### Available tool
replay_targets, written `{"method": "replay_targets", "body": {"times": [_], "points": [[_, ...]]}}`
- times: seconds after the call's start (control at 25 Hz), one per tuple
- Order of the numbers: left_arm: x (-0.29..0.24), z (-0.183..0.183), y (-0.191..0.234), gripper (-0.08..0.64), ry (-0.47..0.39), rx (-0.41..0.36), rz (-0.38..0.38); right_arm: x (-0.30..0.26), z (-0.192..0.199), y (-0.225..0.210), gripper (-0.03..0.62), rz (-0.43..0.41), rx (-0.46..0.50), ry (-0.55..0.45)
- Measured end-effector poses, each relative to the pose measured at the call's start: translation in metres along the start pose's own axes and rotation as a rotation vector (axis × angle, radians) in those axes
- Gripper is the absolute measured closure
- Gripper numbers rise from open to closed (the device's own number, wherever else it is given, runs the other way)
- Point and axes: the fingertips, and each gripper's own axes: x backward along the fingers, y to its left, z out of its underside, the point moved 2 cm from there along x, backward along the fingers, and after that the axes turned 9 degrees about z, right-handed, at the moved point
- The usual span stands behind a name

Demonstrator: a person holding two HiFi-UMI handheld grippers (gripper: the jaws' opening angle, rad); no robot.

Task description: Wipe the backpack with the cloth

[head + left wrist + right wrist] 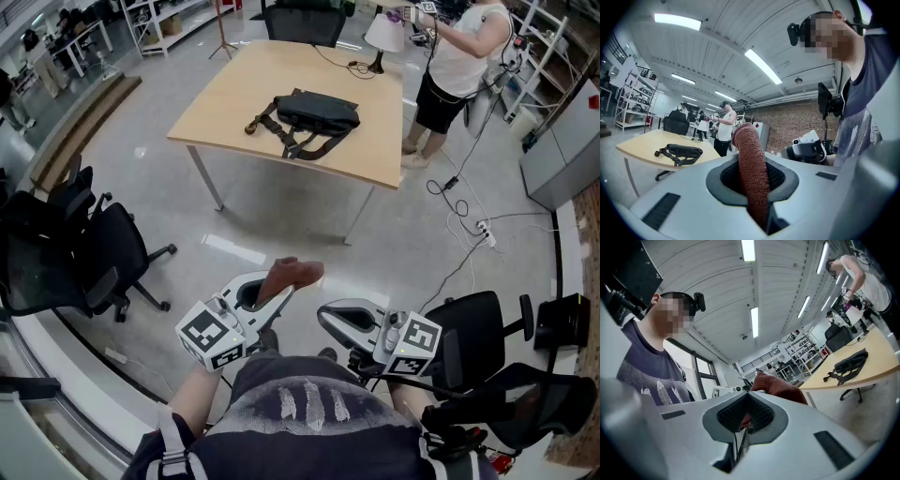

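Note:
A black backpack with brown straps lies flat on a light wooden table a few steps ahead of me. It also shows far off in the left gripper view and in the right gripper view. My left gripper is held low in front of my body, shut on a reddish-brown cloth that sticks up from its jaws. My right gripper hangs beside it, jaws closed with nothing between them. Behind the right gripper's jaws the cloth shows.
Black office chairs stand at my left and right. A person stands at the table's far right corner by a lamp. Cables and a power strip lie on the grey floor right of the table.

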Motion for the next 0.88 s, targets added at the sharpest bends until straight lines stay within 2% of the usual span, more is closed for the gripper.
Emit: {"method": "replay_targets", "body": {"times": [0.28,0.64,0.88], "points": [[0.023,-0.002,0.029,0.505,0.016,-0.035,0.132,-0.062,-0.008,-0.012,0.591,-0.036,-0.025,-0.016],[0.065,-0.010,0.097,0.505,0.001,-0.023,0.124,-0.132,-0.013,-0.022,0.591,0.020,-0.035,-0.033],[0.053,-0.015,0.133,0.505,-0.024,0.010,0.129,-0.149,-0.023,-0.048,0.591,0.055,-0.054,-0.018]]}}
